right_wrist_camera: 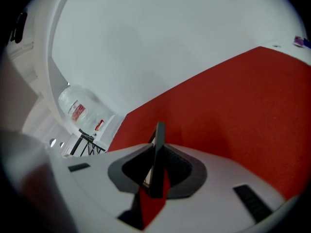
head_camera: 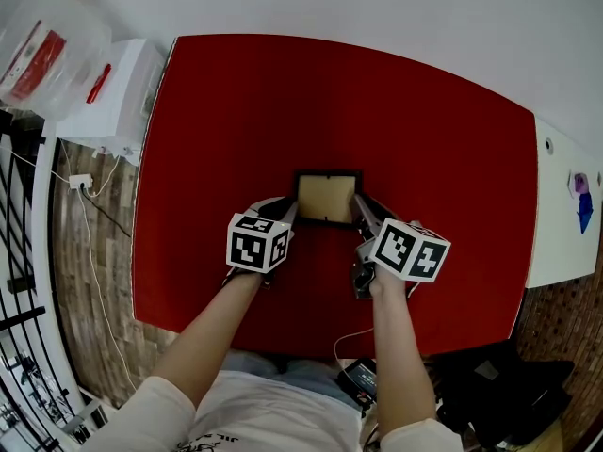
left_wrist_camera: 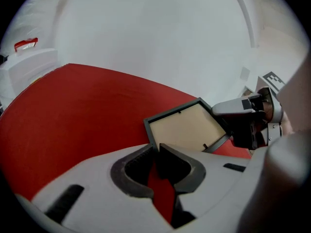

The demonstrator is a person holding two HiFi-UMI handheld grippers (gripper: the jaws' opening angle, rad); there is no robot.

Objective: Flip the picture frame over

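The picture frame lies on the red table top with its tan backing facing up inside a black border. My left gripper holds the frame's near left corner, and in the left gripper view its jaws pinch that black edge of the frame. At the frame's right side is my right gripper. In the right gripper view the frame shows edge-on between the closed pads of that gripper.
A white box and clear plastic bags stand past the table's left edge. A white surface with a small purple and blue item adjoins the right side. A dark bag lies near me on the floor.
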